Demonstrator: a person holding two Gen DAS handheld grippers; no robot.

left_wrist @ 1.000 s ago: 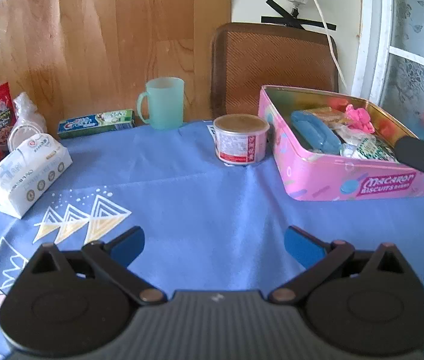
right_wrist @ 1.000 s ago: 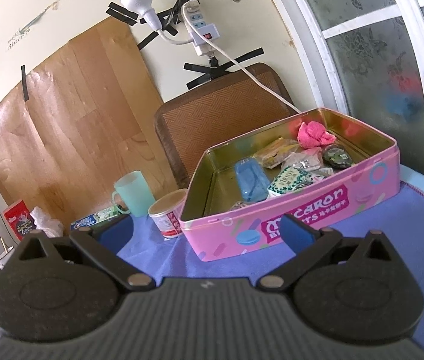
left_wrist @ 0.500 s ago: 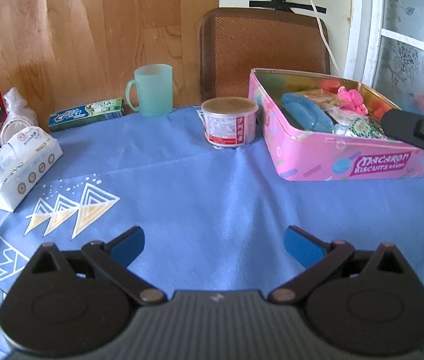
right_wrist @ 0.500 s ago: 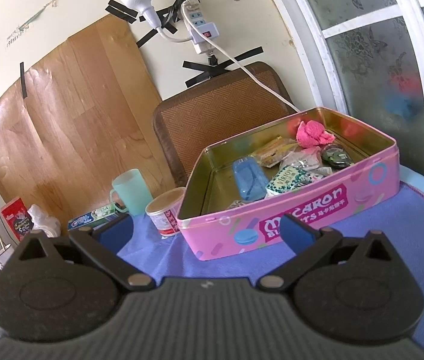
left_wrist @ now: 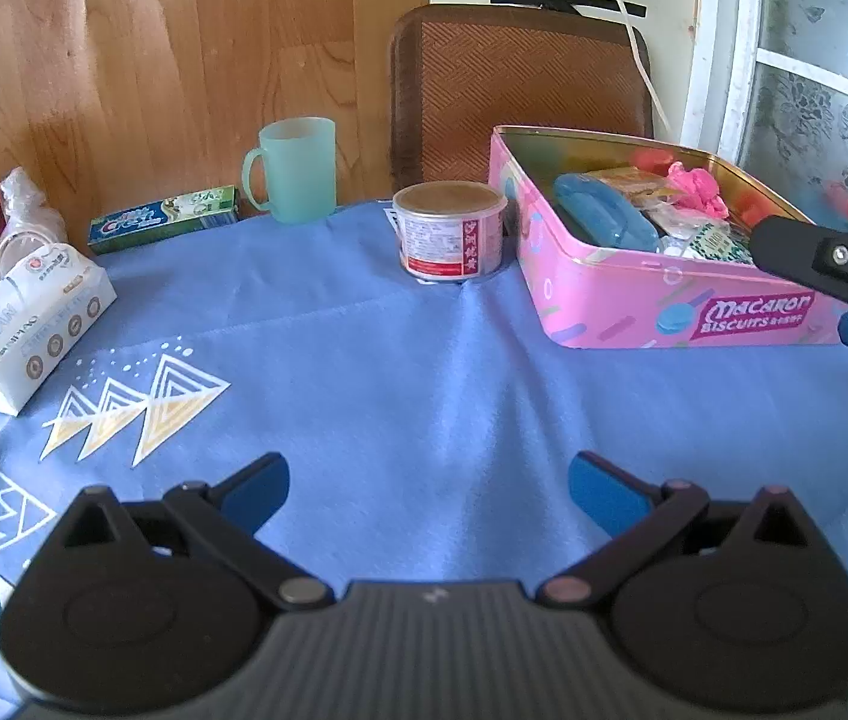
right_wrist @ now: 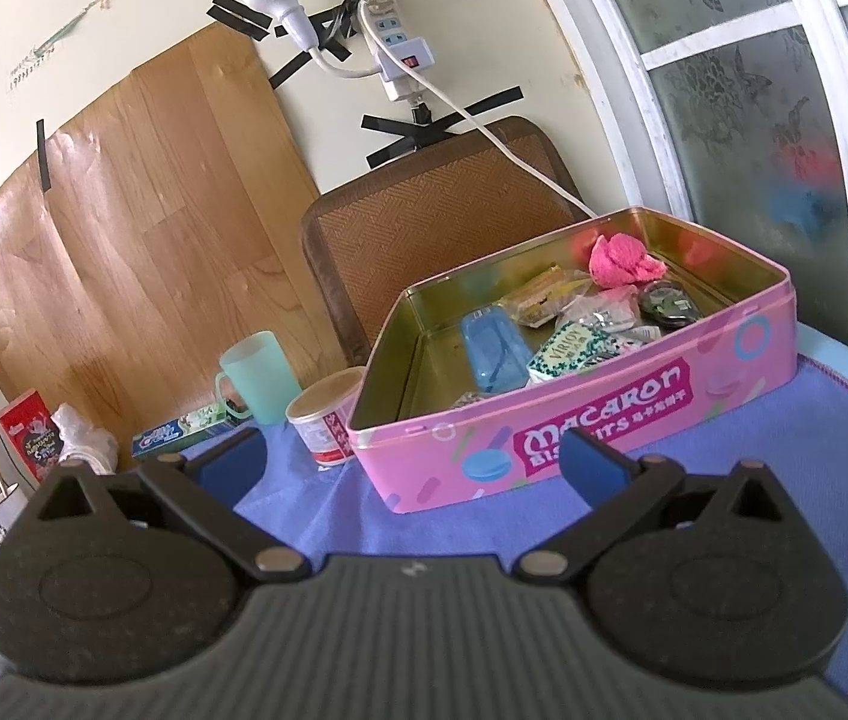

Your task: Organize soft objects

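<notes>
open pink macaron biscuit tin [right_wrist: 574, 420], collecting soft packets; white tissue pack [left_wrist: 33, 324] well left, likely next. left gripper [left_wrist: 428, 489], right gripper [right_wrist: 414, 462]: fingers wide, empty.

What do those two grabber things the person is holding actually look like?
Both look alike. The left gripper has a ribbed dark grey body, two round black discs, black linkage arms with metal rivets, and blue fingertips. The right gripper has the same build and blue fingertips. No cables or sleeves show.
</notes>
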